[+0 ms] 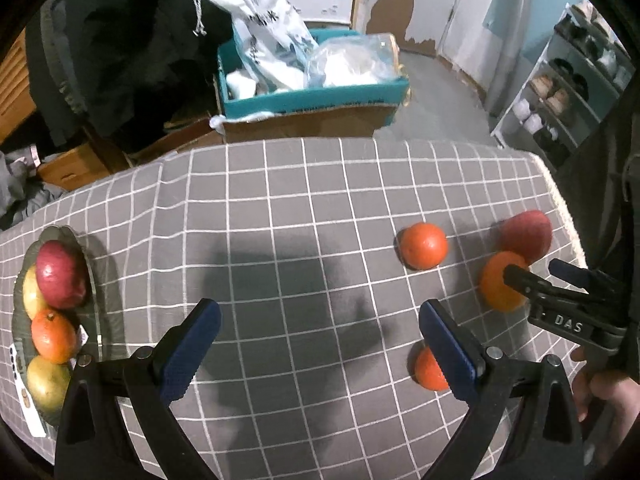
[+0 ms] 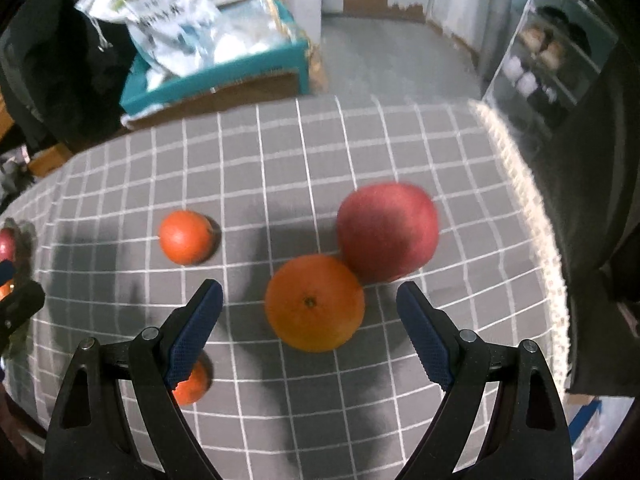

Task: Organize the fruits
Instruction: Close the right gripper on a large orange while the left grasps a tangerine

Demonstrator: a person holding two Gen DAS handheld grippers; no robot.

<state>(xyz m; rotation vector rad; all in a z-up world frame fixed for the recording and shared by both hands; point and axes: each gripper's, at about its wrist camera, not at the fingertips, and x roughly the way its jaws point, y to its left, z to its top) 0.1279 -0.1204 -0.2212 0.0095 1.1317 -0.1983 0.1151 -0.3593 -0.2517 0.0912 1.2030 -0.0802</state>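
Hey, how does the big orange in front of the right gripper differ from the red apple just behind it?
The big orange is orange with a stem dimple facing the camera; the red apple is pinkish red with no stem in view. The orange sits nearer the open right gripper, lined up between its fingers; the apple lies farther back, toward the table's edge. Both are round, appear to touch each other and rest on the checked tablecloth.

Free: bare grey checked tablecloth point(image 1: 280, 216) mid-table | Blocked: red apple point(image 2: 387, 232) apparently touched by round orange point(image 2: 315, 303) | left edge occupied by glass fruit plate point(image 1: 90, 264)
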